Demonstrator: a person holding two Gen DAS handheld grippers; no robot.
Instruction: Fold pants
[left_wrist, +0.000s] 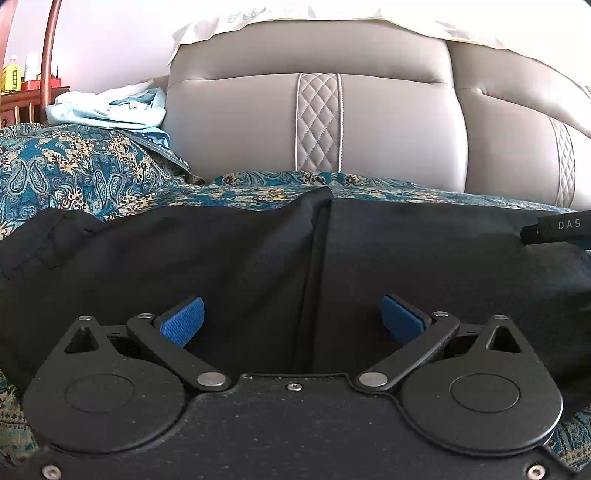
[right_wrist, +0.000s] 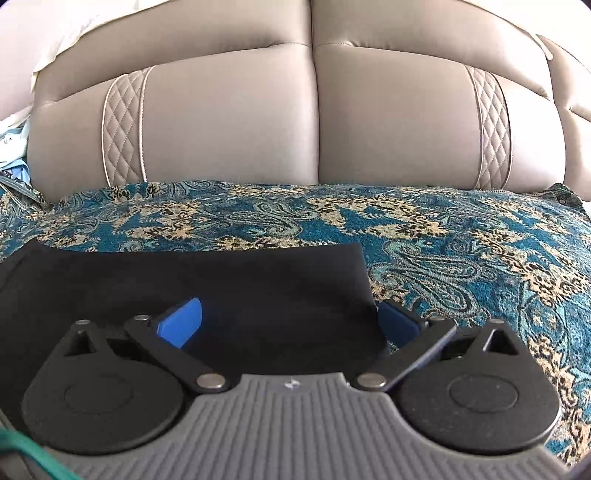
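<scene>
The black pants (left_wrist: 221, 251) lie flat on the teal paisley cover (right_wrist: 443, 236) of a sofa, in front of the grey padded backrest (left_wrist: 388, 122). The left claw (left_wrist: 291, 321) is spread wide above the pants' central seam, pads clear of the fabric. The right claw (right_wrist: 291, 321) is also spread wide, positioned over the pants' right-hand edge, gripping nothing.

A seat surface is covered by a teal paisley-patterned cloth (right_wrist: 461, 236), backed by grey padded cushions (right_wrist: 229, 122) with quilted strips. Black pants (left_wrist: 229, 251) are spread flat directly on the cloth. A crumpled light-blue garment (left_wrist: 110, 109) is seen lying on the cloth at the far left.
</scene>
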